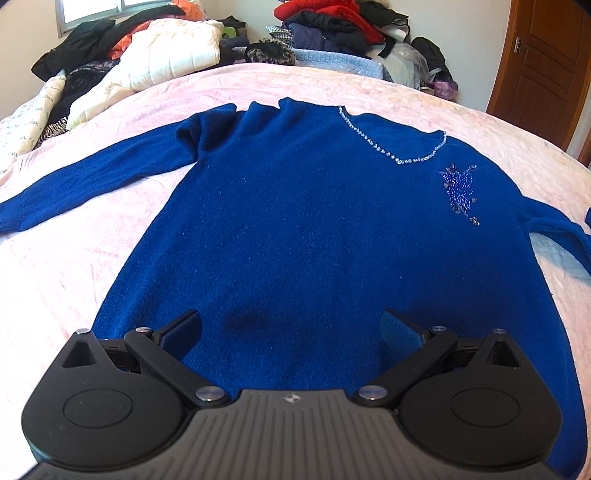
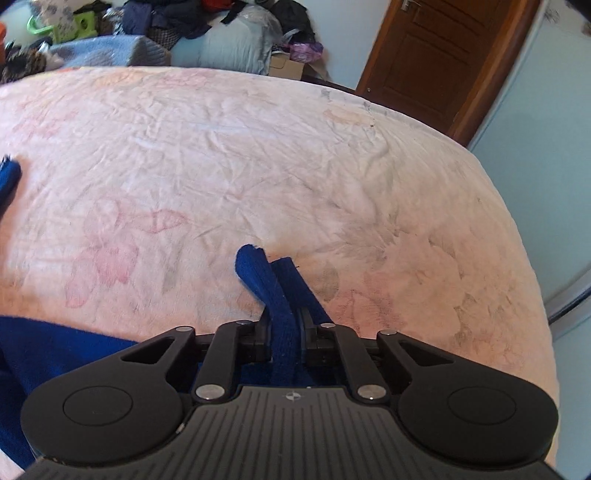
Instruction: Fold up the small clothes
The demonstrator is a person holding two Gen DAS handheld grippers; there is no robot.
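A royal blue sweater (image 1: 295, 229) lies flat, front up, on the pink bedspread (image 1: 74, 258). It has a rhinestone neckline (image 1: 391, 147) and a beaded butterfly (image 1: 460, 192). Its left sleeve (image 1: 92, 177) stretches out to the left. My left gripper (image 1: 290, 328) is open and empty, just above the sweater's lower body. My right gripper (image 2: 286, 325) is shut on a bunched strip of the sweater (image 2: 273, 288), probably the right sleeve end, held just above the bedspread (image 2: 258, 166). More blue fabric (image 2: 55, 350) lies at lower left in the right wrist view.
Piles of clothes (image 1: 332, 26) and a cream quilted jacket (image 1: 162, 59) lie along the bed's far side. A wooden door (image 2: 436, 55) stands at the far right. The bed's right edge (image 2: 532, 266) drops off beside a pale wall.
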